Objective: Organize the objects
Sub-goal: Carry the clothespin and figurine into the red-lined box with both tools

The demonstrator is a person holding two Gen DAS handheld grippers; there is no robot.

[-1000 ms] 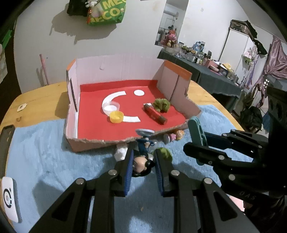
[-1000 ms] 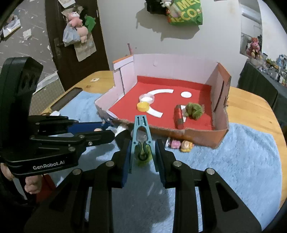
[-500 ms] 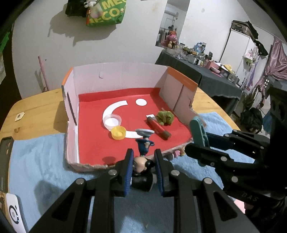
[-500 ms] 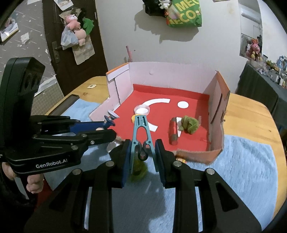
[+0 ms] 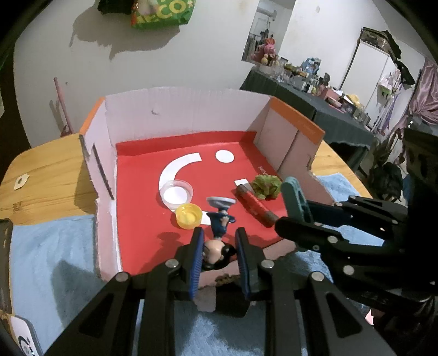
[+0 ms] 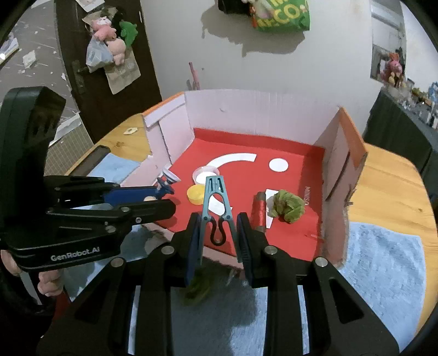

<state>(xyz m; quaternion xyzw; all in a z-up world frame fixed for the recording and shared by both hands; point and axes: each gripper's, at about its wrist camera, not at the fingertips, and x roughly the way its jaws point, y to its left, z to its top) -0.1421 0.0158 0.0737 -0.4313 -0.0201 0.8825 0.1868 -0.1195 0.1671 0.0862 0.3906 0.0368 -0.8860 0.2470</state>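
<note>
Left claw [image 5: 219, 246] clenches a small figurine [image 5: 217, 247] over the red-floored cardboard box [image 5: 175, 123]; right claw [image 6: 217, 232] clenches a teal clothespin [image 6: 216, 208] at the box's near edge.

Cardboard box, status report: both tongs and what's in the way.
Left tongs shut on toy figure. Right tongs shut on teal clothespin. Both over cardboard box; yellow cap just ahead.

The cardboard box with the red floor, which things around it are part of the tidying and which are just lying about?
Part of the job:
- cardboard box
- toy figure in the left tongs
- teal clothespin in the right tongs
- already inside: yellow cap, clear dish, red tube, green clump

Just lying about:
- green bag on the wall
- plush toys on the door
- cluttered side table
</note>
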